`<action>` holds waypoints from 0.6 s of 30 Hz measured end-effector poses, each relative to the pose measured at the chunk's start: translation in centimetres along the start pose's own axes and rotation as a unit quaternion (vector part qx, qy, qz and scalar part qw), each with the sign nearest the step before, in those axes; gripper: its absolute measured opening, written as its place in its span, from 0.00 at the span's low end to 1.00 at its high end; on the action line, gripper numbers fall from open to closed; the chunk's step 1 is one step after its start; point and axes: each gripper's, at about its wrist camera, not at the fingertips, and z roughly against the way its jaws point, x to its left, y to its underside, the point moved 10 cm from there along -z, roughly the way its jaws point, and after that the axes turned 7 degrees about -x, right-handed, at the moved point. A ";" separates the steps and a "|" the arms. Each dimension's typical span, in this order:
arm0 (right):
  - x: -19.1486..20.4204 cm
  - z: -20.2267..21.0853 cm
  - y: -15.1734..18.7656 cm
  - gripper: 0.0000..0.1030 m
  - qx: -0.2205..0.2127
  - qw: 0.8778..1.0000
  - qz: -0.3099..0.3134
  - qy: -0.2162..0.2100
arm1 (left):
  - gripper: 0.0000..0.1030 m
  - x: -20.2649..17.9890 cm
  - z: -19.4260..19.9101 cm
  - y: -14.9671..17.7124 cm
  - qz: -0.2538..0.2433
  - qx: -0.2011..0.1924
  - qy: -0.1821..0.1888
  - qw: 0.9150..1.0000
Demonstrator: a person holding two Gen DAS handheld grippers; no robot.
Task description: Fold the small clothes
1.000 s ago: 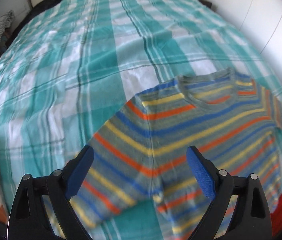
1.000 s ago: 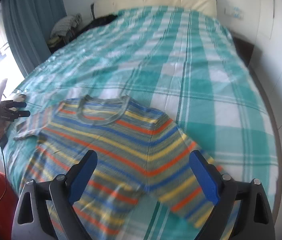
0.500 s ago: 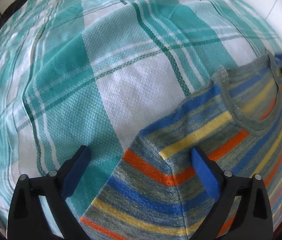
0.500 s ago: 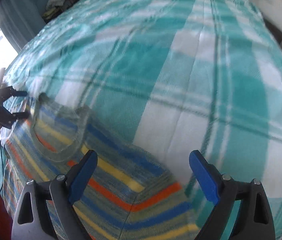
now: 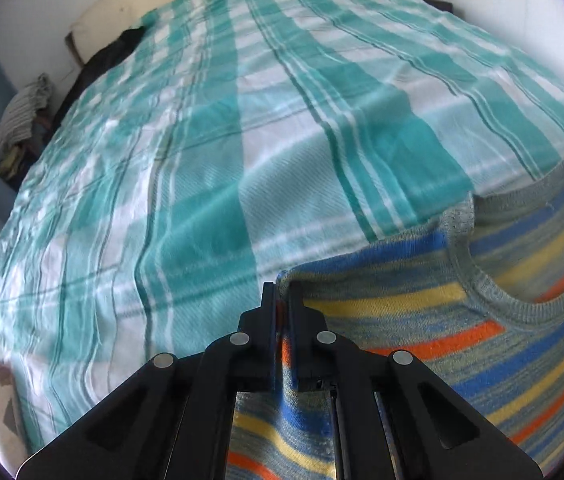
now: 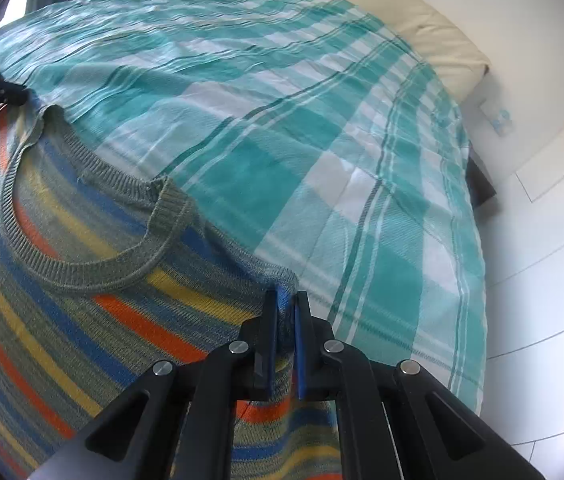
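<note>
Striped sweater point(image 5: 481, 320) lies flat, neckline toward the headboard point(image 6: 421, 20).

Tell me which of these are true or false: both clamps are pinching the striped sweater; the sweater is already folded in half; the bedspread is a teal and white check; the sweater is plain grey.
1. Both clamps pinch the striped sweater. True: the left gripper and the right gripper are each shut on a shoulder edge of the knit.
2. The sweater is already folded in half. False: it lies spread out, neckline open and facing up.
3. The bedspread is a teal and white check. True.
4. The sweater is plain grey. False: it has blue, yellow and orange stripes; only the neckline is grey.
</note>
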 end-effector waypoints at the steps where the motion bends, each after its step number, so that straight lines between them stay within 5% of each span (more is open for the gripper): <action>1: -0.3 -0.7 -0.3 0.06 0.003 1.000 -0.002 0.009 | 0.03 0.3 -0.6 0.0 0.004 0.002 -0.011 1.000; 7: 0.9 -5.9 2.1 0.07 0.059 0.998 0.003 0.008 | 0.05 -0.5 -5.1 1.1 -0.026 0.019 -0.044 0.998; 8: 1.3 -6.1 2.3 0.08 0.059 0.998 0.008 0.011 | 0.08 -0.5 -5.1 0.9 -0.031 0.017 -0.047 0.998; 9: 1.4 -6.0 2.3 0.10 0.056 0.998 0.004 0.007 | 0.21 -0.4 -4.8 0.7 -0.030 0.015 -0.047 0.998; 10: 1.2 -5.7 2.2 0.16 0.052 0.999 -0.008 0.000 | 0.33 0.0 -4.1 0.7 -0.021 0.020 -0.048 0.998; 11: 0.7 -5.2 2.2 0.42 0.049 0.999 -0.022 -0.009 | 0.63 0.8 -3.2 0.5 -0.008 0.021 -0.052 0.998; 12: -0.2 -4.3 2.2 0.60 0.043 0.998 -0.043 -0.013 | 0.78 1.7 -1.8 0.2 0.008 0.012 -0.057 0.998; 13: -0.9 -3.2 2.2 0.84 0.036 0.997 -0.062 -0.015 | 0.78 2.5 -0.4 -0.1 0.020 -0.004 -0.054 0.998; 18: -2.6 5.7 4.2 0.84 -0.004 0.995 -0.098 -0.030 | 0.79 4.3 9.0 2.4 0.072 -0.028 -0.007 0.997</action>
